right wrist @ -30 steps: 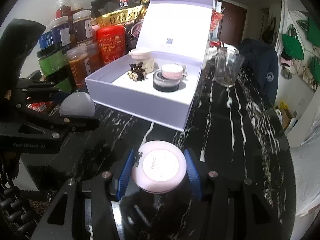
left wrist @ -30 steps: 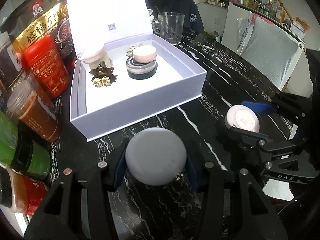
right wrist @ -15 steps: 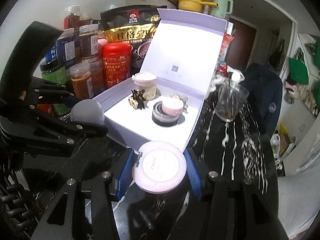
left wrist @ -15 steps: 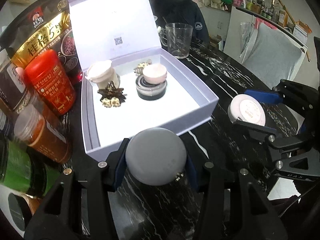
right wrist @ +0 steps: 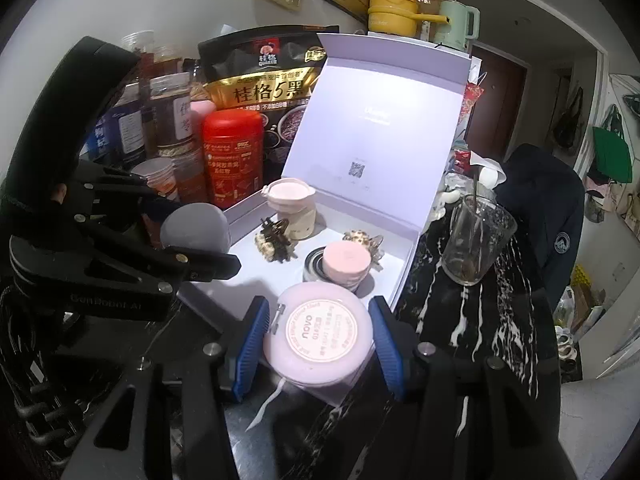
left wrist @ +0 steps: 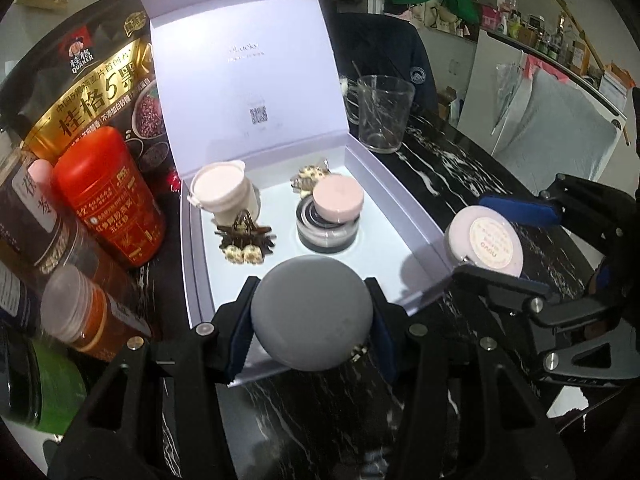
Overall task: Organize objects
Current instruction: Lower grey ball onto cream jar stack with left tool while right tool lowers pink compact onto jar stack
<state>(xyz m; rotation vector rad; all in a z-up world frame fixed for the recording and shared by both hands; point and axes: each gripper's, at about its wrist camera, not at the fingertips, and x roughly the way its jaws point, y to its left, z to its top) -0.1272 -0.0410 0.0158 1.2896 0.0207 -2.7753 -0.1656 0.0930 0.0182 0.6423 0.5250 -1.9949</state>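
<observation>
My left gripper (left wrist: 312,318) is shut on a round grey case (left wrist: 314,312), held over the near edge of an open lilac gift box (left wrist: 404,200). The same grey case (right wrist: 196,228) shows at the left of the right wrist view. My right gripper (right wrist: 320,338) is shut on a round pink compact (right wrist: 320,334) with a cream label, at the box's near right corner; that pink compact (left wrist: 486,238) also shows in the left wrist view. Inside the box sit a cream-lidded jar (left wrist: 224,192), a dark hair claw (left wrist: 244,240), a pink-lidded dark jar (left wrist: 330,216) and a shell-like clip (left wrist: 310,176).
A black marble table (left wrist: 440,168) carries the box. Left of the box stand a red canister (left wrist: 108,200), an oats bag (left wrist: 92,92) and several jars. A glass mug (left wrist: 380,114) stands right of the raised lid. A dark jacket (right wrist: 540,208) hangs behind.
Both grippers rose and moved toward the box with their loads. The grey case went from over the bare table to over the box's near edge; the pink compact reached the box's corner.
</observation>
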